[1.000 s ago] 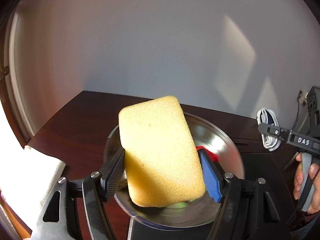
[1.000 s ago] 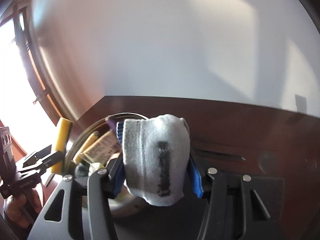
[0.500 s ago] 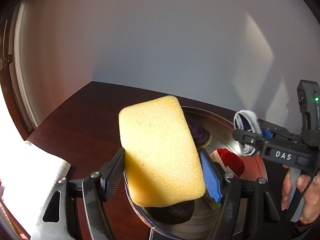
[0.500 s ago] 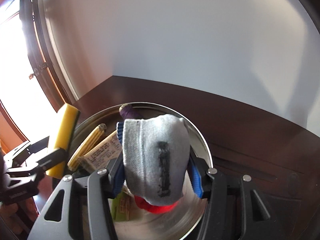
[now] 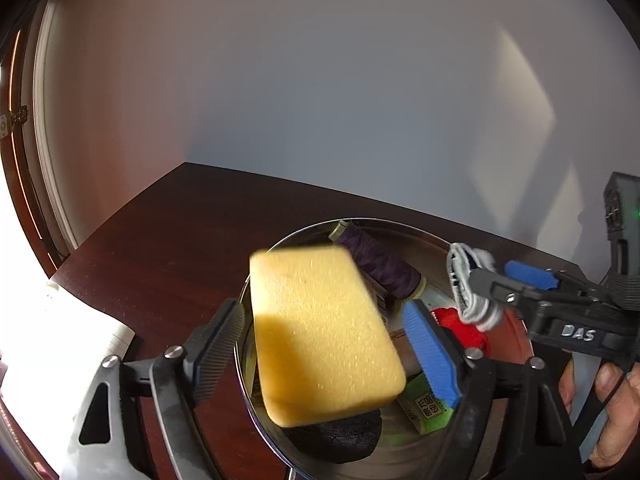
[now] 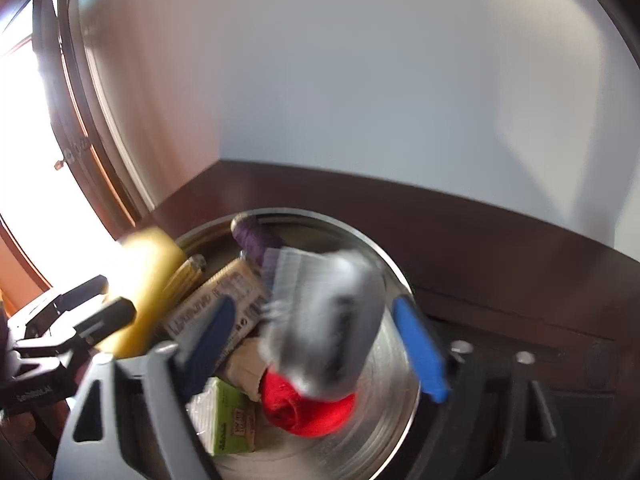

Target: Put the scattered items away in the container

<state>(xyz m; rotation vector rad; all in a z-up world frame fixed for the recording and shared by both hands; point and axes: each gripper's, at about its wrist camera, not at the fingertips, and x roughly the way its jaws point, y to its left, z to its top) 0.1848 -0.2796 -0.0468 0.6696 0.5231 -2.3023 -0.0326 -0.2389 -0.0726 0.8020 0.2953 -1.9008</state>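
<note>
The left tool (image 5: pixel 326 346) is seen with its jaws spread wide, having just been opening; a yellow sponge (image 5: pixel 322 330) lies between them, clear of both pads, and it is blurred at its upper edge. The sponge is placed over the left part of a round metal bowl (image 5: pixel 416 226), which stands on a dark wooden desk (image 5: pixel 168 248) toward its right side, short of the back edge by the wall.

The right tool (image 6: pixel 320 344) is likewise held wide, its jaws having just been opening. A grey sock (image 6: pixel 332 320) is seen between them, blurred and apart from both pads, directly above the bowl (image 6: pixel 384 408). In the left wrist view the same tool (image 5: pixel 500 280) is visible at the right edge, gripped by a hand (image 5: pixel 608 408), with the sock (image 5: pixel 472 284) at its tip over the bowl's right rim.

Inside the bowl are found a purple thread spool (image 5: pixel 380 260) near the back rim, a red ball of yarn (image 6: pixel 308 408), a green packet (image 6: pixel 228 416), a printed carton (image 6: pixel 224 300) and a dark cloth item (image 5: pixel 340 436) at the front. A white cloth (image 5: pixel 52 344) is lit brightly at the desk's left edge.
</note>
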